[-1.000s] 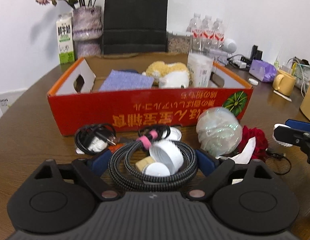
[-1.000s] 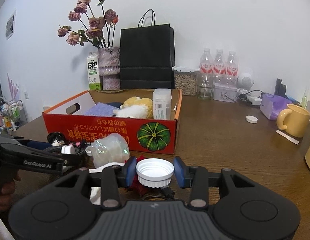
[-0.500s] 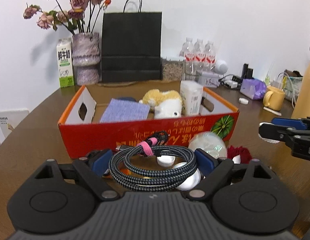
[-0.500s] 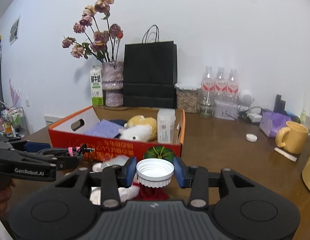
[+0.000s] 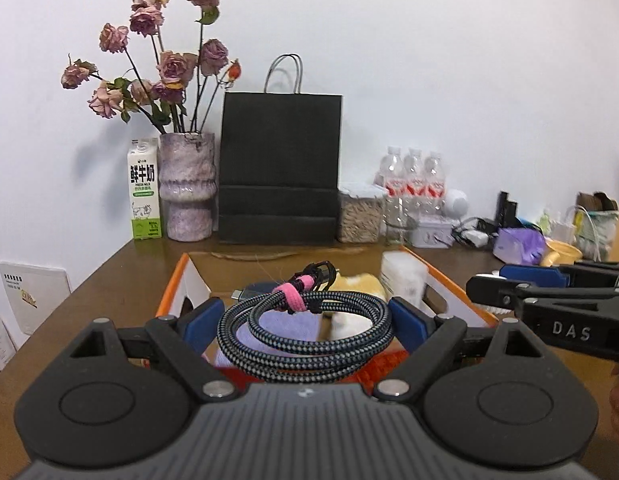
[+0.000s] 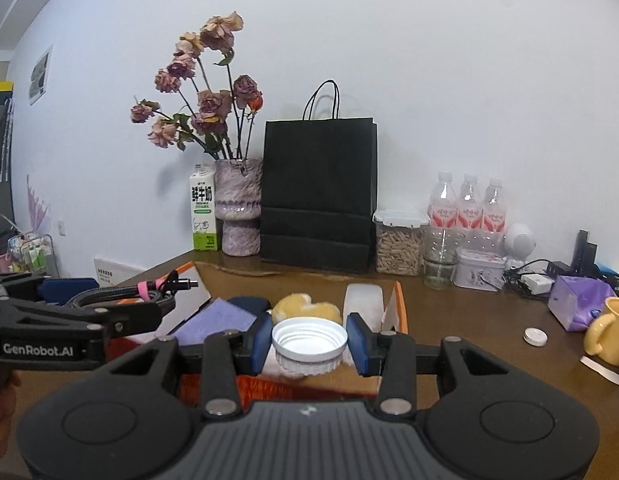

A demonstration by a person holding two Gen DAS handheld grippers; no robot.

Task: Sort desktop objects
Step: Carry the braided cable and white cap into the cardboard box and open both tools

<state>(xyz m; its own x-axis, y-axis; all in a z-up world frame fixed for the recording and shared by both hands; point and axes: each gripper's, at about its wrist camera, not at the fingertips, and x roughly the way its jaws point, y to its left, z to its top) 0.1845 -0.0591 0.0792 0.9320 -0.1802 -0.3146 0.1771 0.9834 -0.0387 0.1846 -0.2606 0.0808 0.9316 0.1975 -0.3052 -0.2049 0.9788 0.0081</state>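
While both hands hang over the orange box [image 6: 400, 307], left gripper [image 5: 305, 320] clamps the coiled cable [image 5: 309, 330]; right gripper [image 6: 309, 342] pinches a white lid [image 6: 309, 340], probably for dropping inside.

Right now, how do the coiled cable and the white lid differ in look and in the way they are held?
The cable is dark, braided, looped, bound with a pink strap; the lid is white, rigid and ribbed. The cable fills widely spread left tongs; the lid sits in much narrower right tongs. The cable is the wider of the two. Both are held in the air near the orange box.
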